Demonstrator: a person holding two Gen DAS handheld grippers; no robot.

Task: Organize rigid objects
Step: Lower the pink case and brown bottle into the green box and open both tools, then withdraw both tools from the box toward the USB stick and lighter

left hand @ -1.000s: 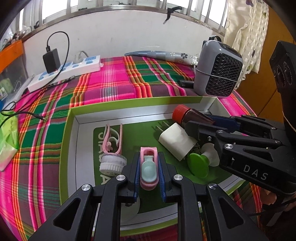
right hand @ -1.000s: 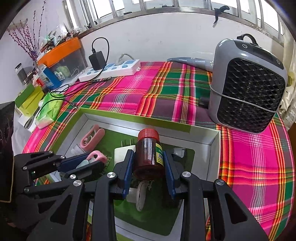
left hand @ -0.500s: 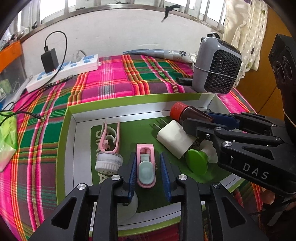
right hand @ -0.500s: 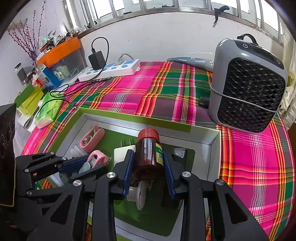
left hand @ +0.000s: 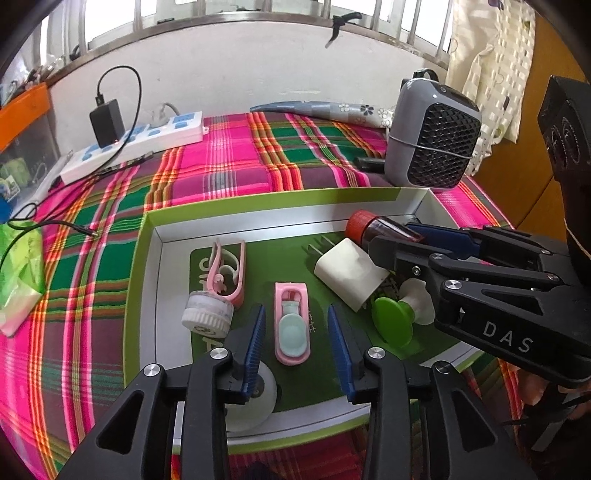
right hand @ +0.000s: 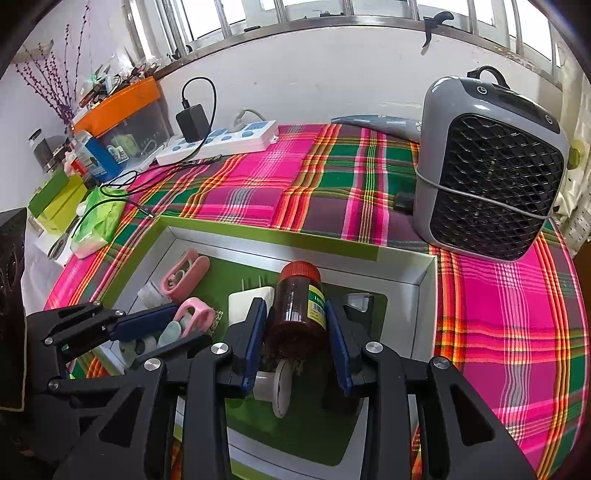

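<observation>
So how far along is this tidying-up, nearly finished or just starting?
Well along, it seems. Already in the green-rimmed tray: a pink clip with a white round brush, a white plug adapter and a green-capped piece. The left gripper is opening around the small pink case, which lies on the tray floor. The right gripper brackets the red-capped brown jar, opening too. Withdrawing both remains.

This looks like a room in a home. A bright checked cloth (right hand: 258, 184) covers the table under a barred window (right hand: 332, 11). A small grey heater (right hand: 491, 166) sits on it, beside a white power strip (right hand: 221, 142) with a black charger (right hand: 192, 122). Purple twigs (right hand: 55, 81), maybe fake flowers, stand by a crowded shelf (right hand: 118, 99). A curtain (left hand: 491, 66) hangs nearby.
</observation>
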